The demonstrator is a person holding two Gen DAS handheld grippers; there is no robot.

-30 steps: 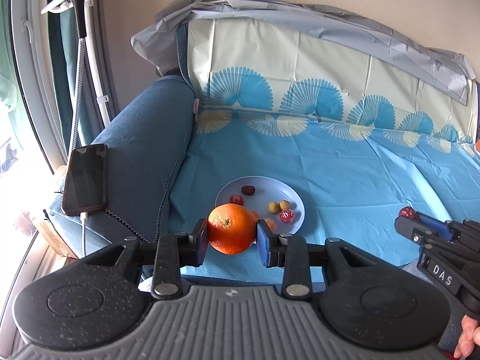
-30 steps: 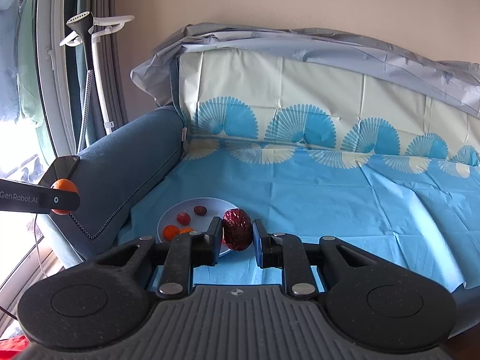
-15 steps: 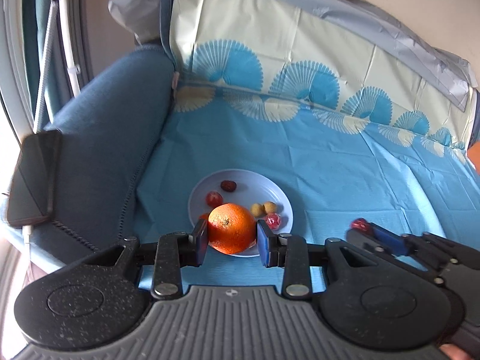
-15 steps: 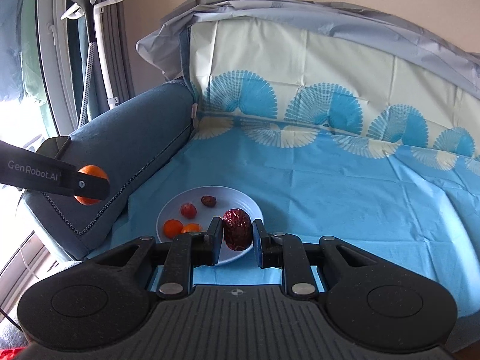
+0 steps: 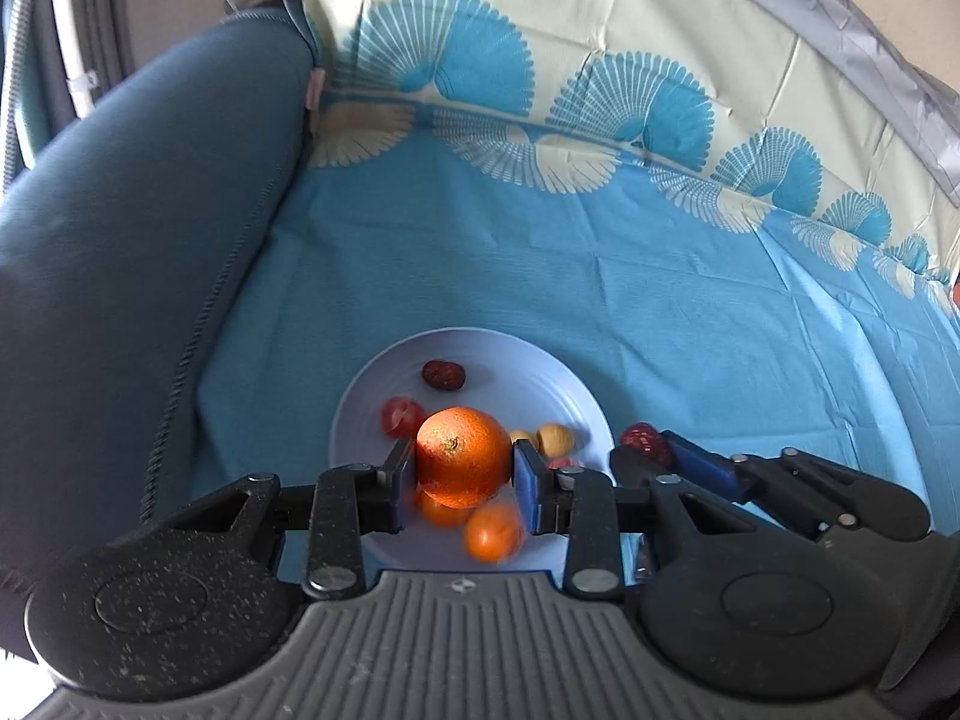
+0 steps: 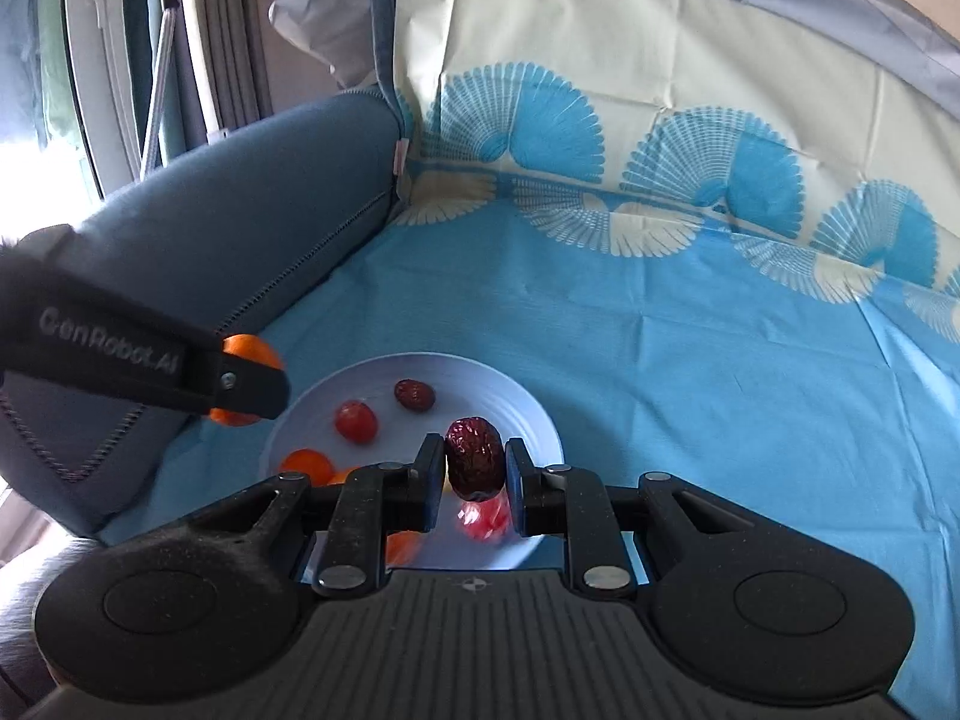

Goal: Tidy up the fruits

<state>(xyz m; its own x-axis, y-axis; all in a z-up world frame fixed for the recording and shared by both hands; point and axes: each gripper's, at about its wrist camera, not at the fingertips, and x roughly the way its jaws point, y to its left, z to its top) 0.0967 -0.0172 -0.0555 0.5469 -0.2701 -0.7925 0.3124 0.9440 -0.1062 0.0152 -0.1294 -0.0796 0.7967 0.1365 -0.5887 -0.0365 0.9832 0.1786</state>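
While clamped: hand-held gripper (image 5: 463, 477), orange (image 5: 462, 457).

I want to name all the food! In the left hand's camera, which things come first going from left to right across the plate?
Red tomato → big orange held in the left gripper → tan nut → wrinkly red date held in the right gripper, at the plate's right edge.
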